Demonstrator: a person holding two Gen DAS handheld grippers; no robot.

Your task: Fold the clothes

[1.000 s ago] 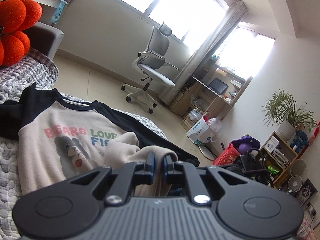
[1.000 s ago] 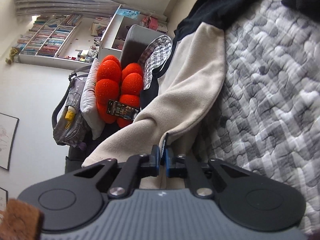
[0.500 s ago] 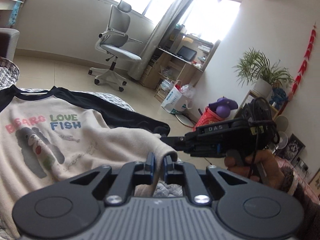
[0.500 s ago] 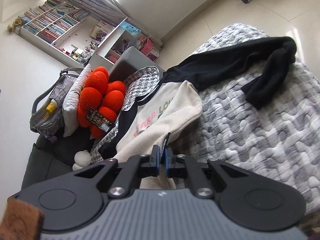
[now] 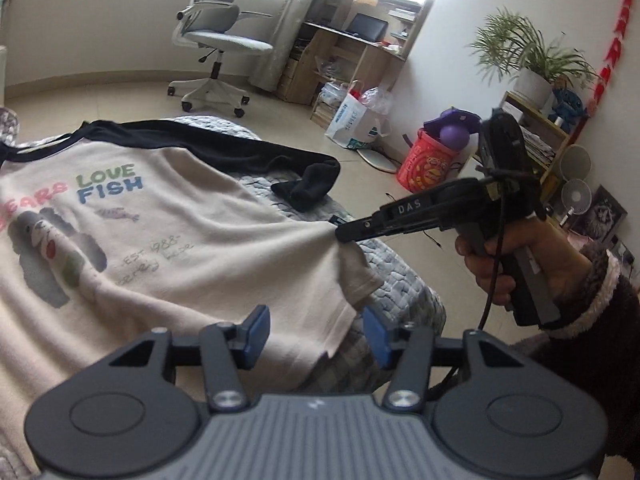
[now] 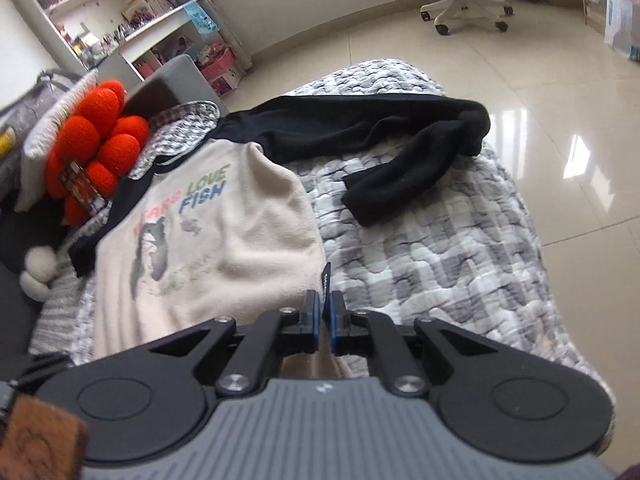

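A cream sweatshirt [image 5: 160, 240] with black sleeves and a "BEARS LOVE FISH" print lies face up on a grey-white quilt [image 6: 440, 248]. My left gripper [image 5: 316, 332] hovers over its lower hem; its jaws are opening, the blue pads stand apart and the cloth edge lies loose beneath them. My right gripper [image 6: 325, 312] is shut on the hem's corner, where a small black tag sticks up. In the left wrist view the right gripper [image 5: 340, 235] pulls that corner taut to the right. One black sleeve [image 6: 380, 128] lies bent across the quilt beyond the body.
A pile of orange plush balls [image 6: 100, 140] and a grey sofa arm lie beyond the collar. The quilt's edge drops to a tiled floor [image 6: 540, 100]. Farther off stand an office chair [image 5: 216, 36], a desk, a red bucket [image 5: 428, 164] and a plant shelf.
My left gripper's jaws have opened and let go of the cream hem. The bunched lower part now lies spread flat. The right gripper came into the left view, still pinching the corner.
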